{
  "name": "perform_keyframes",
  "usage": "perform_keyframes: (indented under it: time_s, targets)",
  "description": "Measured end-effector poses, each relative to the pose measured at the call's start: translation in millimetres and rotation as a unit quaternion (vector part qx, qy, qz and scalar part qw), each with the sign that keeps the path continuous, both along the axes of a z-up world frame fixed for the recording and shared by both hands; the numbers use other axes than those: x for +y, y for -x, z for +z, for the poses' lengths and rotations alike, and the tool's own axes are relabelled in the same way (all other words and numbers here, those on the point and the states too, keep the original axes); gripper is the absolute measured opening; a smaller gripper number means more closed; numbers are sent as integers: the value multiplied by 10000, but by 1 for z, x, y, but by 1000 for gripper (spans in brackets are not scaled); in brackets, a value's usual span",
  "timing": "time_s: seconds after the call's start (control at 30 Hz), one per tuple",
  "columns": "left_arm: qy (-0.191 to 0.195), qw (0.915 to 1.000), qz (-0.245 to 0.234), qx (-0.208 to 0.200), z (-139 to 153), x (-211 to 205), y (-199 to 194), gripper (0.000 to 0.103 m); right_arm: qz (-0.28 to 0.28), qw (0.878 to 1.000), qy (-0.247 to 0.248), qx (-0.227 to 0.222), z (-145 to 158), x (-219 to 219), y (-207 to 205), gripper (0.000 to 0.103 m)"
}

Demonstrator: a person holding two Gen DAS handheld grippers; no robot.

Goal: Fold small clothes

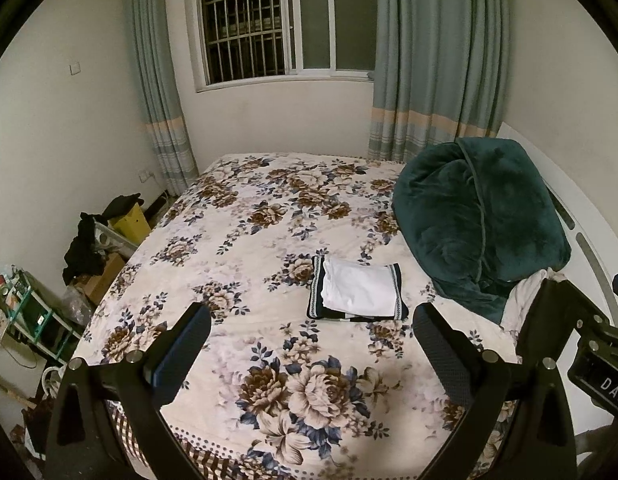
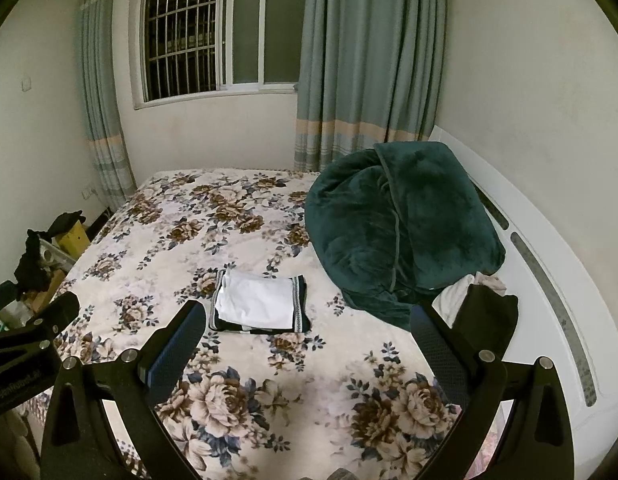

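Note:
A small folded stack of clothes point(image 1: 359, 290), white on top with dark patterned edges, lies on the floral bed cover point(image 1: 269, 360). It also shows in the right wrist view point(image 2: 259, 306). My left gripper point(image 1: 311, 332) is open and empty, held above the near part of the bed, short of the stack. My right gripper point(image 2: 309, 330) is open and empty, also short of the stack, to its right. The right gripper's body shows at the right edge of the left wrist view point(image 1: 569, 320).
A dark green plush blanket point(image 2: 401, 228) is heaped at the right side of the bed, with a pale cloth point(image 2: 461, 296) beside it. The white headboard point(image 2: 549, 300) runs along the right. Boxes, dark clothing and a shelf point(image 1: 89, 248) crowd the floor at left.

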State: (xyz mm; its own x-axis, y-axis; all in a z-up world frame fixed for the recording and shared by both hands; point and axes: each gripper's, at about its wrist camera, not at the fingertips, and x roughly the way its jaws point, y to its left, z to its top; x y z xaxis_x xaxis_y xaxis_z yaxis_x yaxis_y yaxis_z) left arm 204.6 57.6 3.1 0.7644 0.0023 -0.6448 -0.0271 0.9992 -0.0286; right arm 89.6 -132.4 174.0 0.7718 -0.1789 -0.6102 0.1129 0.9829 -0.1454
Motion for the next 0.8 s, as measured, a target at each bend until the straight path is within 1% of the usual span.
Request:
perform_keyframes:
  time_s: [0.27, 0.47, 0.8]
  targets:
    - [-9, 10000, 3, -14, 1, 2, 1, 103, 40, 10000, -1, -3, 5, 12, -2, 103]
    - [5, 10000, 31, -56, 7, 4, 3, 103, 18, 10000, -18, -4, 4, 14, 0, 103]
    - [5, 10000, 24, -50, 6, 3, 3, 103, -20, 10000, -17, -24, 2, 12, 4, 103]
